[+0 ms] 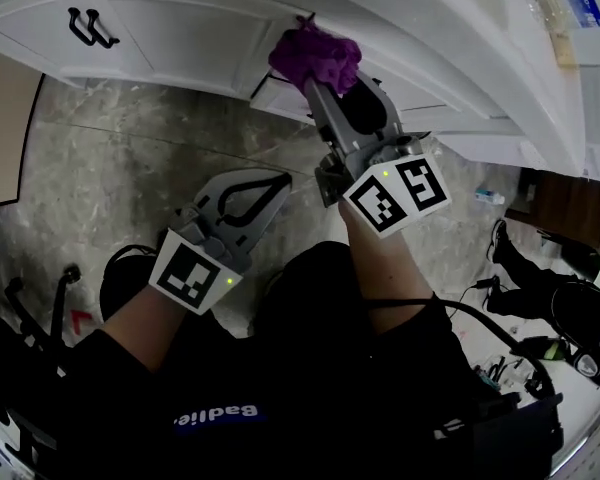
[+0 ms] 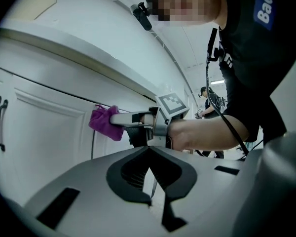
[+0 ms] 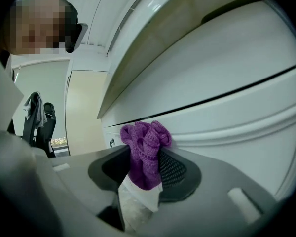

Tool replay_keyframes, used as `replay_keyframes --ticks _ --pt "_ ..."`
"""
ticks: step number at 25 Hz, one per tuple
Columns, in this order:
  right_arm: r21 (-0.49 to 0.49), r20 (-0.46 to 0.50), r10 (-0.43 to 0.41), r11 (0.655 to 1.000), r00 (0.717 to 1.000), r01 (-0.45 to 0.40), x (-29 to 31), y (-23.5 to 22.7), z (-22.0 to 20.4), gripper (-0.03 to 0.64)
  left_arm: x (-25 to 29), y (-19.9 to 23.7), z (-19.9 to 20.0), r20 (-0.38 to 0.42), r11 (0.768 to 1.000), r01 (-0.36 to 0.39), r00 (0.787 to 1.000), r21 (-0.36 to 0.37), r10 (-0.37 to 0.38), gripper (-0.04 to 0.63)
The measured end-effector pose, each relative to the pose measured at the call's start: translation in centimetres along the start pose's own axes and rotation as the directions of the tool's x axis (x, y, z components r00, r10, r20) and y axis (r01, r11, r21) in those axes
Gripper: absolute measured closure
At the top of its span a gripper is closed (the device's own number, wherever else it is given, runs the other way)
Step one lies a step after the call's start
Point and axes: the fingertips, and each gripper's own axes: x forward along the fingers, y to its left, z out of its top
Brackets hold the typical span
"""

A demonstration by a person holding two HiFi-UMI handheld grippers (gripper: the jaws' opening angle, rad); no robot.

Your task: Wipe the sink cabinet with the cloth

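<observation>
A purple cloth is bunched in my right gripper, which is shut on it and presses it against the white sink cabinet near the top edge of a door. In the right gripper view the cloth sticks up between the jaws, touching the cabinet front. My left gripper hangs lower, above the floor, shut and holding nothing. Seen from the left gripper view, the cloth meets the cabinet panel beside a door gap, and that gripper's own jaws are closed together.
Black door handles sit on the cabinet at the left. Below is a grey marbled floor. A small bottle stands on the floor at the right, near another person and cables.
</observation>
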Motion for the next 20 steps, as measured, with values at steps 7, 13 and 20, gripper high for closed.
replay_keyframes --ticks 7,13,20 --pt "-0.032 -0.029 -0.063 0.998 0.998 0.062 0.4 -2.4 -6.2 0.46 -0.6 0.5 -1.6 0.015 1.0 0.006 1.0 0.001 -0.006 0.594" --pt "-0.04 -0.101 -0.105 0.994 0.989 0.102 0.7 -4.8 -12.1 0.462 -0.7 1.8 -2.4 0.004 0.996 -0.066 0.998 -0.063 0.066 0.594" --pt "-0.036 -0.154 -0.122 0.992 0.981 0.118 0.1 -5.4 -13.8 0.46 0.3 1.7 -4.1 -0.008 0.995 -0.063 0.998 -0.08 0.063 0.594"
